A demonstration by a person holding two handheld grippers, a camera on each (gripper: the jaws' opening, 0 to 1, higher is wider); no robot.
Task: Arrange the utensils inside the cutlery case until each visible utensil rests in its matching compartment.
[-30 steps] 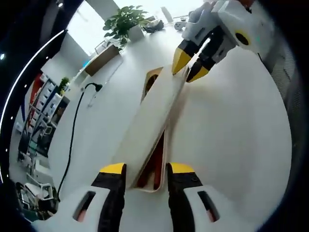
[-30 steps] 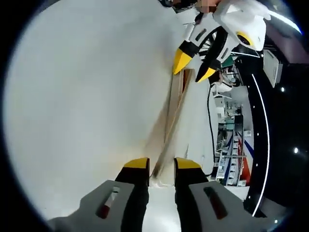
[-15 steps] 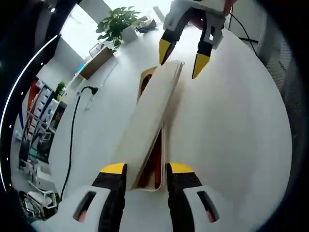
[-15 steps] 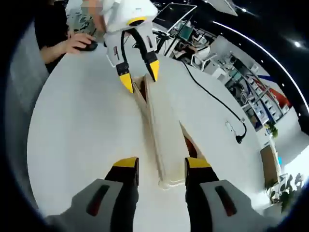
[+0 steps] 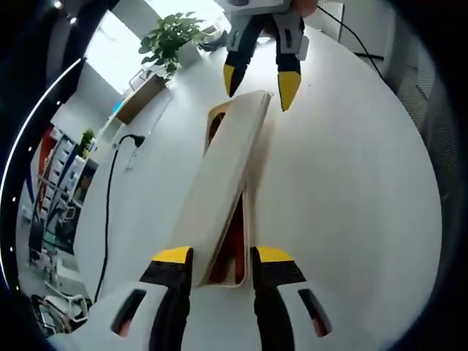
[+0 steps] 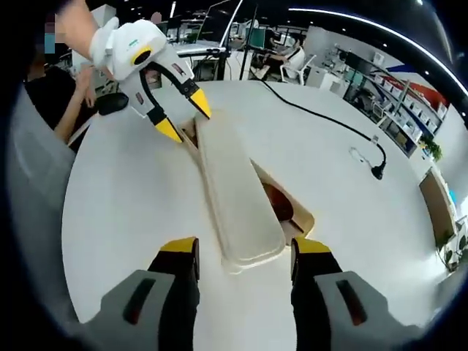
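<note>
While the cutlery case [image 5: 223, 190] lies on the white round table [image 5: 351, 183], its pale lid [image 6: 234, 194] sits skewed over the tray, so that a part of the inside is uncovered at the side. In the left gripper view, the left gripper [image 5: 217, 257] has its yellow-tipped jaws spread on both sides of the near end of the case, and something red shows inside between them. At the far end the right gripper [image 5: 257, 75] is also spread, one jaw on each side of the lid's end. In the right gripper view, the right gripper [image 6: 241, 250] is wide apart around the near end of the lid, just beside it. Beside the lid, a brown rounded utensil [image 6: 279, 201] is visible in the uncovered compartment. A black cable [image 5: 111, 194] runs over the table, and a potted plant [image 5: 170, 40] stands at the far edge.
</note>
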